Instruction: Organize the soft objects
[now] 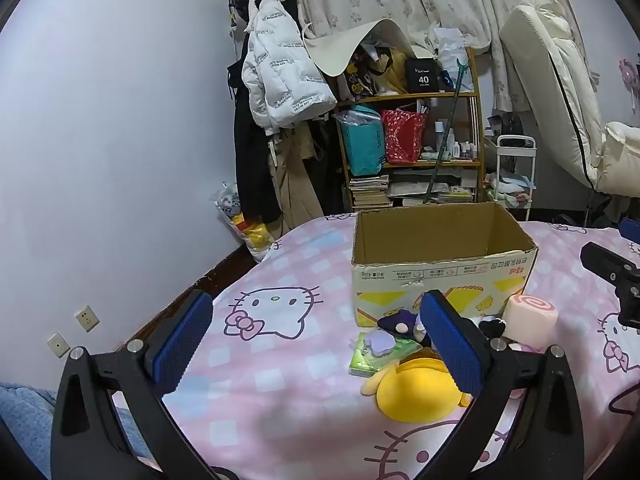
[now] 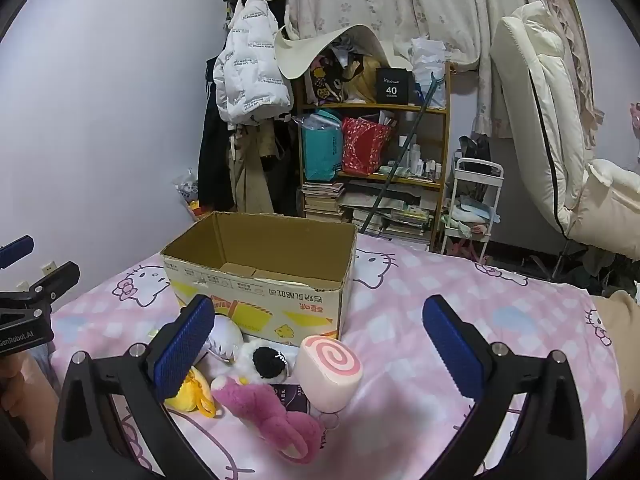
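An open cardboard box [image 1: 440, 276] stands on the bed; it also shows in the right wrist view [image 2: 260, 292], and its inside looks empty. Soft toys lie in front of it: a yellow plush [image 1: 416, 396] [image 2: 192, 396], a pink swirl roll cushion [image 1: 528, 316] [image 2: 330, 372], a pink fluffy plush [image 2: 272, 412], a black-and-white plush [image 2: 264, 360], a dark purple plush [image 1: 400, 322] and a green packet [image 1: 380, 354]. My left gripper [image 1: 320, 340] is open, left of the toys. My right gripper [image 2: 320, 348] is open, above the roll cushion.
The bed has a pink Hello Kitty sheet [image 1: 280, 400]. A cluttered wooden shelf [image 1: 412, 140], hanging coats [image 1: 280, 80] and a white cart [image 1: 516, 168] stand behind. A cream chair [image 2: 560, 120] is at the right. The wall is close on the left.
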Motion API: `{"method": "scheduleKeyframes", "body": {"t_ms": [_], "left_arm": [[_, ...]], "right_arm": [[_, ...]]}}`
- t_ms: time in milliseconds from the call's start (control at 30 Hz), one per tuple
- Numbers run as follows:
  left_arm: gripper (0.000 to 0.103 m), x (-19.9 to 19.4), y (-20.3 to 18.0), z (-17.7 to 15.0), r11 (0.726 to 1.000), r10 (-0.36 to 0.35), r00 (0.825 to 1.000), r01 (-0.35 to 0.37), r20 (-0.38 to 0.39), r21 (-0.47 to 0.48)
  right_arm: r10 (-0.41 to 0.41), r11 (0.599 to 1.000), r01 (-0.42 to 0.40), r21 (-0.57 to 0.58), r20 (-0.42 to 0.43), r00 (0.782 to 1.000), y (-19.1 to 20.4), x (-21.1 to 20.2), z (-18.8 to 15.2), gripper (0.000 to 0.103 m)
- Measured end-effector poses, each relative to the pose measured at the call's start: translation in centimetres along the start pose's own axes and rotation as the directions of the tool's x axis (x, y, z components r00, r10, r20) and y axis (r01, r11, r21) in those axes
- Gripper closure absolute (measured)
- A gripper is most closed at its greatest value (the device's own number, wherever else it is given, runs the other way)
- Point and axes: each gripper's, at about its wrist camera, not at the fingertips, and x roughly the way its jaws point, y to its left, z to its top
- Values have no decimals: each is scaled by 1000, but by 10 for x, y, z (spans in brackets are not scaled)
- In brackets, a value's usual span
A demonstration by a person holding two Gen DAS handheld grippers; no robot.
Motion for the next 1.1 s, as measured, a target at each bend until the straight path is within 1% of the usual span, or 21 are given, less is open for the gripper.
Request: {"method": "scheduleKeyframes", "body": {"t_ms": [133,200,567,1100], "left_arm": [[1,0,0,0,1000,-2,1000,2,3,4],[1,1,0,0,1000,-5,1000,5,3,4],[1,4,0,3,1000,8,1000,-8,7,4],[1,-3,3,4,1000,9,1000,-9,12,3]], "right_arm": [[-5,1000,5,2,-7,1000,1,3,1,0],[3,1000,-3,2,7,1000,0,-1,0,0],[3,1000,-3,8,5,1000,-1,1,0,0],[5,1000,-5,14,1,1000,-4,0,0,0]]}}
